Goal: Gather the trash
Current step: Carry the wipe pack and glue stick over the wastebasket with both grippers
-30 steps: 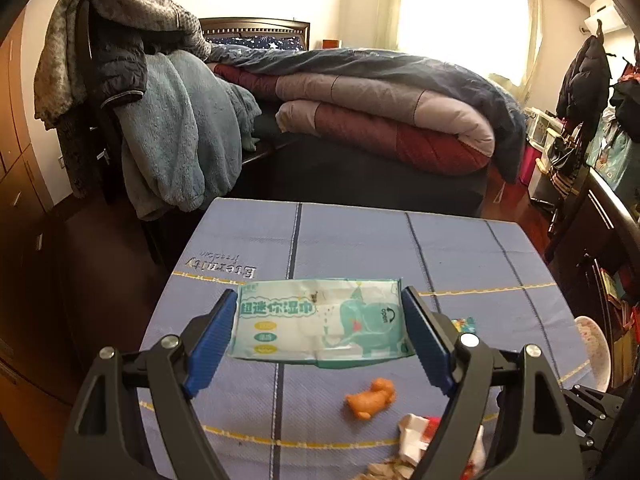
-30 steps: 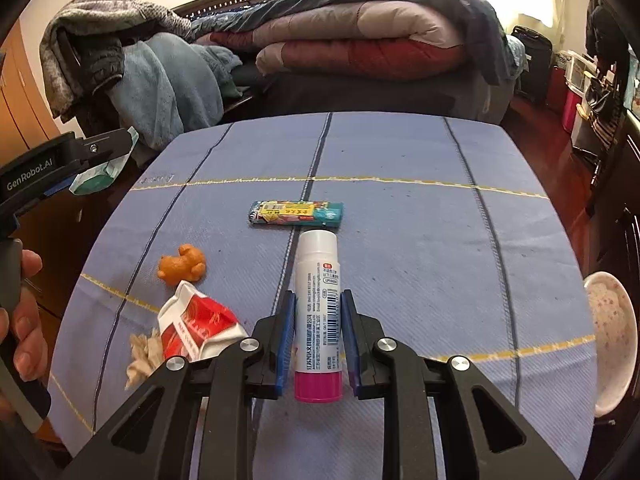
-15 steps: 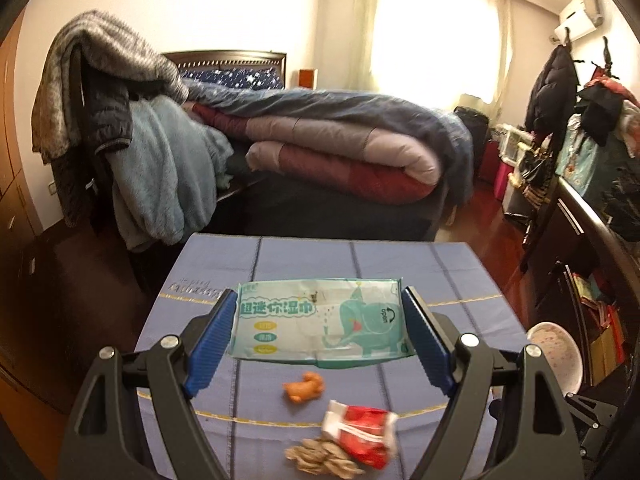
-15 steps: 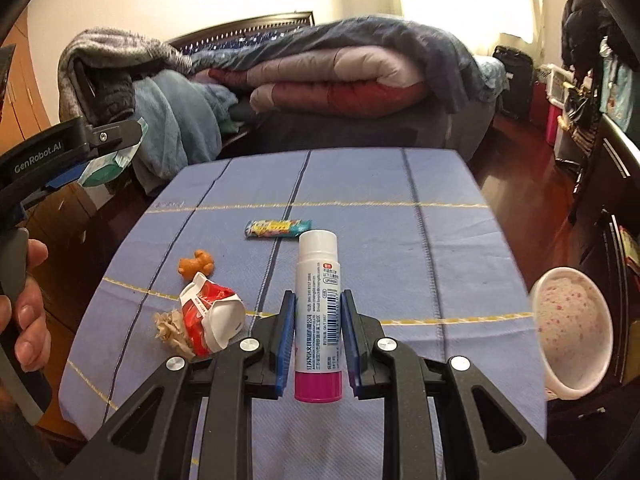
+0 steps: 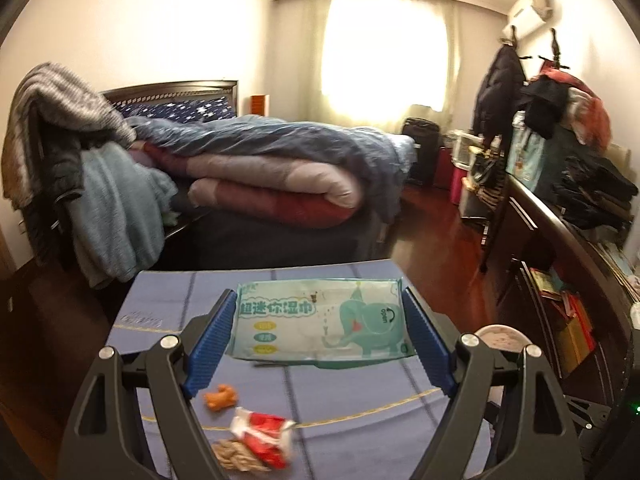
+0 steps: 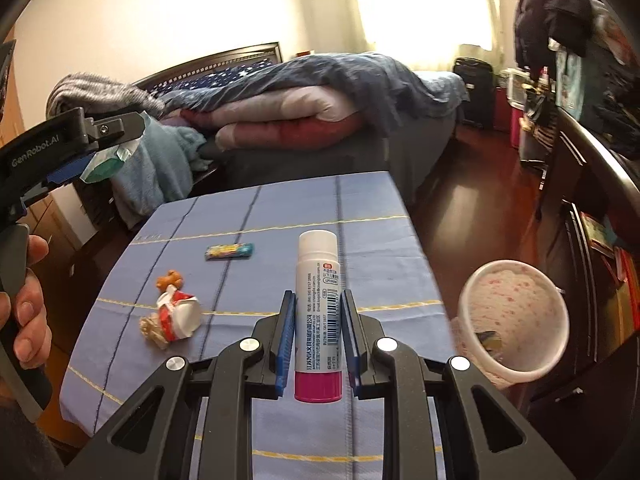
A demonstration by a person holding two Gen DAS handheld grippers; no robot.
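since a second ago: both grippers are rising and pulling back from the table [image 6: 304, 200], so i'm now seeing more of the room and the bed [image 5: 256, 168].
left gripper [image 5: 320, 328]: i'm clamping the wet wipes pack [image 5: 320, 322] flat between its blue pads, one pad on each short end; the pack is hanging in the air above the blue cloth.
right gripper [image 6: 317, 338]: i'm pinching the glue stick [image 6: 318, 312] upright, white cap pointing away from me, pink base nearest the camera.
trash bin [image 6: 516, 316]: it is sitting just off the table's right edge, a white tub with pink speckles, with a small scrap lying inside.
on the table: a red and white wrapper [image 6: 178, 314] is lying against some crumpled beige paper [image 6: 154, 330], an orange toy [image 6: 170, 279] is just beyond them, and a candy wrapper [image 6: 230, 251] is lying farther back near the middle.
left hand [image 6: 24, 300]: it is showing at the left edge of the right view, wrapped around the handle.
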